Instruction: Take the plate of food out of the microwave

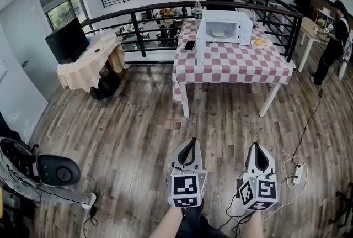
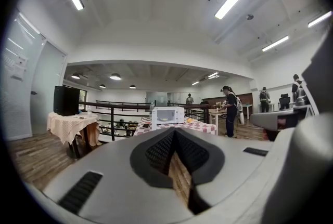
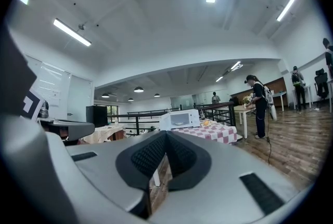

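Checked table (image 1: 237, 63) ahead holds the microwave (image 1: 231, 17); its plate (image 1: 218, 33), probably rigid and breakable, wants a rim grip. Left gripper (image 1: 191, 142) and right gripper (image 1: 256, 146) are closed, empty.

Head view, looking forward and down. The table (image 1: 237, 68) stands ahead, right of centre, before a railing (image 1: 138, 32). On the table's far side sits the microwave (image 1: 227, 26), with a plate (image 1: 219, 33) inside it. A bottle (image 1: 197, 9) stands behind its left corner, a phone (image 1: 190, 45) lies to its left, and a second plate (image 1: 258, 42) lies just beside its right. A smaller table (image 1: 88, 65), bearing a monitor (image 1: 67, 41), stands to the left. A person (image 1: 333, 38) stands at far right beside a third table (image 1: 307, 30). A chair (image 1: 58, 170) is at near left. The left gripper (image 1: 192, 142) and right gripper (image 1: 257, 147) are side by side in the foreground, well apart from the table.
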The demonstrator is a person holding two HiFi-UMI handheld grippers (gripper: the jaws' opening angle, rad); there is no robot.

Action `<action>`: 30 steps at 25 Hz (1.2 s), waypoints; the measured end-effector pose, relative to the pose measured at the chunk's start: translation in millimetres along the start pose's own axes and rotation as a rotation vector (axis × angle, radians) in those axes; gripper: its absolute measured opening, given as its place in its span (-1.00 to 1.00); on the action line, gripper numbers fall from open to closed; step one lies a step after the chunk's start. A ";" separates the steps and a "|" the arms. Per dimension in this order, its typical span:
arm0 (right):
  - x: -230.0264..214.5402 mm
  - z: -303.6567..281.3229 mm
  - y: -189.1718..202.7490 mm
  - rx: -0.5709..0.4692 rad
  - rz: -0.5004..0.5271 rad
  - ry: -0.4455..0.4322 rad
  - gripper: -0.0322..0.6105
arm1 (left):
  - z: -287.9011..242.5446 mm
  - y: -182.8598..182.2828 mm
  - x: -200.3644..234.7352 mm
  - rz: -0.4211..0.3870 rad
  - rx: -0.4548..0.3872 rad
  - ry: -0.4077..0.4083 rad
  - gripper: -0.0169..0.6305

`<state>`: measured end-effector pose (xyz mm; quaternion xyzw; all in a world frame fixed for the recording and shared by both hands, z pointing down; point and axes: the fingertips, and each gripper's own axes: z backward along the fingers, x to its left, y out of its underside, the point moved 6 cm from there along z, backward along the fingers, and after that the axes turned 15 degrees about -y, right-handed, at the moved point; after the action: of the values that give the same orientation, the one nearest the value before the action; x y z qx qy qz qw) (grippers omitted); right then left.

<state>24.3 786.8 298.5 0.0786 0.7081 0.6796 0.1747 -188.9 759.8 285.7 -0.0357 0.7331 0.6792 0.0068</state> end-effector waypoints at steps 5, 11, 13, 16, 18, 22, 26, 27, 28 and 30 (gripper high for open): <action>-16.4 -14.7 1.9 -0.003 0.012 0.031 -0.92 | -26.6 3.1 -3.4 -0.004 -0.001 0.016 -0.86; -39.7 -54.3 8.4 0.016 0.012 0.078 -0.92 | -82.1 9.2 -5.6 0.014 0.012 0.061 -0.86; -46.6 -71.7 9.0 0.016 0.014 0.078 -0.92 | -103.9 8.9 -6.5 0.016 0.013 0.075 -0.86; -58.2 -100.9 6.7 0.021 0.027 0.065 -0.92 | -138.7 7.6 -7.1 0.015 0.016 0.095 -0.86; -64.3 -120.1 3.7 0.020 0.034 0.075 -0.91 | -161.2 5.5 -5.6 0.018 0.017 0.112 -0.86; -71.6 -153.7 0.7 0.020 0.043 0.092 -0.91 | -199.7 2.5 -2.9 0.003 0.006 0.149 -0.86; -75.6 -175.1 1.0 0.027 0.039 0.099 -0.92 | -227.7 2.0 2.7 -0.009 0.010 0.161 -0.86; -76.3 -178.8 1.6 0.026 0.036 0.103 -0.91 | -232.9 2.5 4.5 -0.008 0.013 0.159 -0.86; -77.0 -181.8 2.6 0.025 0.030 0.106 -0.92 | -237.2 3.5 6.3 -0.007 0.016 0.158 -0.86; -79.4 -187.2 5.8 0.021 0.009 0.110 -0.92 | -244.3 6.1 9.8 -0.003 0.021 0.154 -0.86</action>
<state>30.8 584.4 318.3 0.0461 0.7233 0.6763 0.1315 -189.6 516.5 310.1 -0.0889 0.7386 0.6666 -0.0481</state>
